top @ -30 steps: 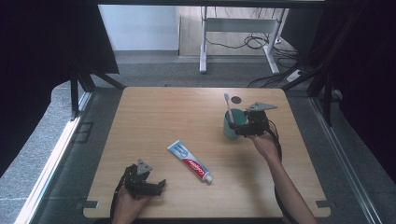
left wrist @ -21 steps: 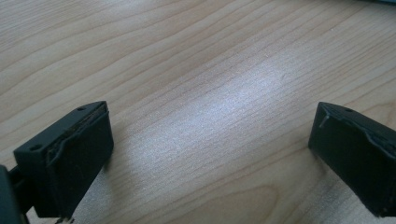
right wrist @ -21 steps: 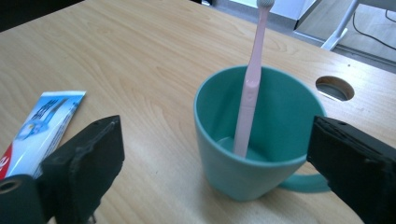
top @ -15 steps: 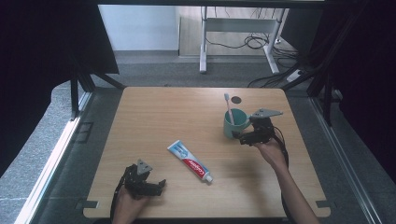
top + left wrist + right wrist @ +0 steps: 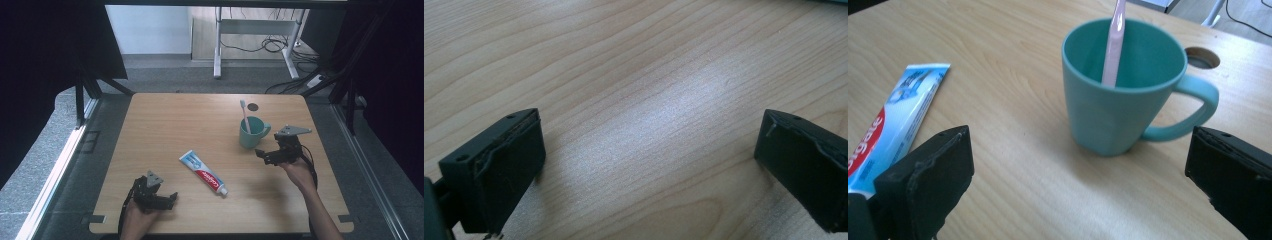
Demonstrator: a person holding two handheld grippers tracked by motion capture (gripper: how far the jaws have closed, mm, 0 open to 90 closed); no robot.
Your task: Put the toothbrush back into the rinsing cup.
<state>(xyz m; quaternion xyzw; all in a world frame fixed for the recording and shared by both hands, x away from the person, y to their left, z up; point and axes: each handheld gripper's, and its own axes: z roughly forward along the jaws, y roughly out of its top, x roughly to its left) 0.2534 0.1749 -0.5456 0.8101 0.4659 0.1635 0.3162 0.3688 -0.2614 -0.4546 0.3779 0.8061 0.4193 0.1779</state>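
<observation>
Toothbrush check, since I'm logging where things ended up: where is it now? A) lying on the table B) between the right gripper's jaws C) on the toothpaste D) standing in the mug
D: the toothbrush stands inside the mug, handle leaning on its rim.

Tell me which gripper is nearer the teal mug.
Right. The right gripper sits just beside the teal mug, open and apart from it; the left gripper rests far off at the table's near edge.

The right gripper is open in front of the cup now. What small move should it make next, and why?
Probably swing the right gripper toward the toothpaste tube. Its jaws have just been opening and stand wide with nothing between them; the green cup stands upright and apart from them, the pink toothbrush already inside it. The tube lies flat and untouched on the table.
</observation>
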